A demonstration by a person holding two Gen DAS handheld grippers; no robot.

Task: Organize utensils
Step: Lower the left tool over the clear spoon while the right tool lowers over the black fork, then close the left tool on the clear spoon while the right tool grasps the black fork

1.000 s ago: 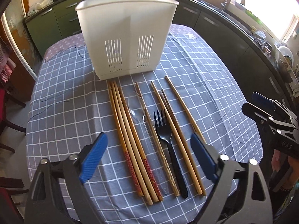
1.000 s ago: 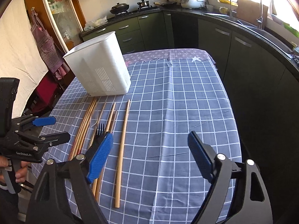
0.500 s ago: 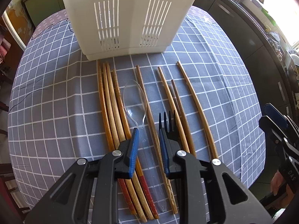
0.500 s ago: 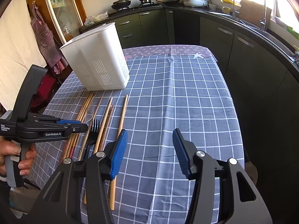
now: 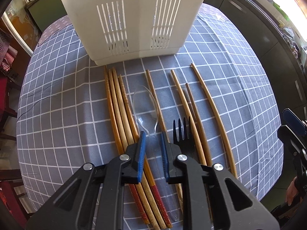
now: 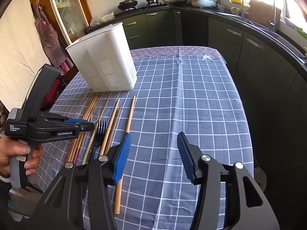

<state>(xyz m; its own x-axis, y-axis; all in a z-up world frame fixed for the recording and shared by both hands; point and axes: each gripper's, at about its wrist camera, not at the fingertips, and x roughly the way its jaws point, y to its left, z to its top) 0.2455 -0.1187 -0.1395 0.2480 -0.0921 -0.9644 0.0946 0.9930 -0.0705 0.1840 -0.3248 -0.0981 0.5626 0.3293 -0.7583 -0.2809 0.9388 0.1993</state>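
Note:
A clear plastic spoon [image 5: 145, 105] lies on the checked cloth among several wooden chopsticks [image 5: 117, 111], bowl toward the white slotted utensil holder [image 5: 134, 19]. My left gripper [image 5: 153, 134] points steeply down over the spoon's neck. Its jaws are closing with the thin clear handle between the blue pads, and a gap still shows on the left side. A black plastic fork [image 5: 182, 132] lies just right of it. My right gripper [image 6: 154, 134] hovers open over bare cloth, nothing between its fingers. A lone chopstick [image 6: 130, 115] runs under its left finger.
The holder [image 6: 103, 63] stands at the far left of the table [image 6: 191, 95], right behind the chopstick tips. A person's hand [image 6: 17, 153] grips the left tool. Dark kitchen cabinets and a sink counter surround the table; a chair stands to the left.
My left gripper has dropped toward the utensils and its jaws have narrowed from wide to a slim gap around the spoon handle. The right gripper's jaws have also narrowed somewhat while it stayed in place.

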